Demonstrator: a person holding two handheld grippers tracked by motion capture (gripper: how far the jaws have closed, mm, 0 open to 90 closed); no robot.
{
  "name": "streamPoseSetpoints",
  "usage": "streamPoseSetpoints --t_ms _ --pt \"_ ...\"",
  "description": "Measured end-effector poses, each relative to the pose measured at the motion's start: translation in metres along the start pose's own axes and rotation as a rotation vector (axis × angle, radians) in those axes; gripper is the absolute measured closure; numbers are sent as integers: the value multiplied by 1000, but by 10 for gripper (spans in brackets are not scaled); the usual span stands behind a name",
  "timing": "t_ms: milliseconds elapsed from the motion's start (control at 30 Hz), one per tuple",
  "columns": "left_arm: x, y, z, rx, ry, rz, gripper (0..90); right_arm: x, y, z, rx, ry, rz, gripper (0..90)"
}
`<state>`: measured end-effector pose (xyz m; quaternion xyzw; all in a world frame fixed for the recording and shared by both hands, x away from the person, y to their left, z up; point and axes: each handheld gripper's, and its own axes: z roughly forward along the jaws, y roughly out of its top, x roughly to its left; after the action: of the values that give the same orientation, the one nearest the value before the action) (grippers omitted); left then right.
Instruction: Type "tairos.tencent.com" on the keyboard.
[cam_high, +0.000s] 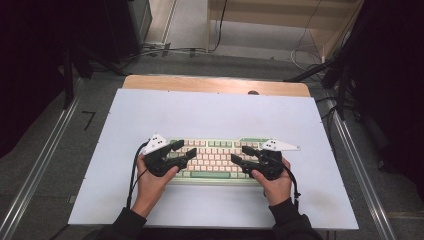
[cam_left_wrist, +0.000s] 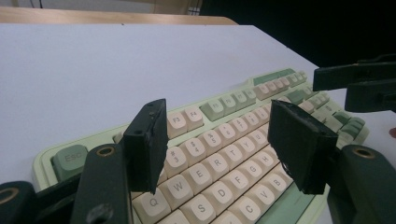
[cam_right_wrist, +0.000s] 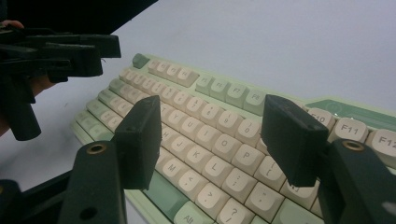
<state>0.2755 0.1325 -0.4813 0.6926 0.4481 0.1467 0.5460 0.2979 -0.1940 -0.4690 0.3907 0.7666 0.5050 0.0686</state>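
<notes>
Nearest the operator, two hands enter from the lower edge of the high view, each carrying one hand-held gripper. The left hand-held gripper (cam_high: 184, 151) sits over the left end of the keyboard (cam_high: 214, 159), jaws spread with nothing between them; in the left gripper view its pads stand apart above the Q, W, E key area without touching a key. The right hand-held gripper (cam_high: 243, 154) sits over the right end, jaws likewise spread and empty, its pads above the O, P, L area in the right gripper view. The keyboard lies flat on the white sheet (cam_high: 210, 112) covering the bench (cam_high: 215, 84), in the near half, roughly centred. Judged step: both tools are poised for key work or for gripping the keyboard ends; no contact is made yet. The next move calls for lowering one jaw tip squarely onto a single key without pressing its neighbours. Count: one keyboard, two hand-held grippers, one sheet, one bench.
</notes>
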Motion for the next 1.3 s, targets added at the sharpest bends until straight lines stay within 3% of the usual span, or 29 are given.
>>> streamPoseSetpoints --t_ms 133,300,467,567,800,900,1300 --pt "2 0 3 13 14 15 377 -1 -1 0 3 -3 1 365" --pt "1 1 4 26 26 43 470 -1 -1 0 7 -6 2 365" --pt "0 2 5 68 -2 60 808 0 -1 0 6 -5 -6 365" --pt "0 3 5 80 2 66 900 0 -1 0 7 -7 -10 365" --pt "-2 4 11 116 -3 87 900 2 -1 3 23 -7 -23 365" --pt "-4 1 15 145 10 109 900 2 -1 4 25 -6 -26 365" --pt "-4 -5 22 220 35 134 900 -3 1 7 31 -13 -30 365"
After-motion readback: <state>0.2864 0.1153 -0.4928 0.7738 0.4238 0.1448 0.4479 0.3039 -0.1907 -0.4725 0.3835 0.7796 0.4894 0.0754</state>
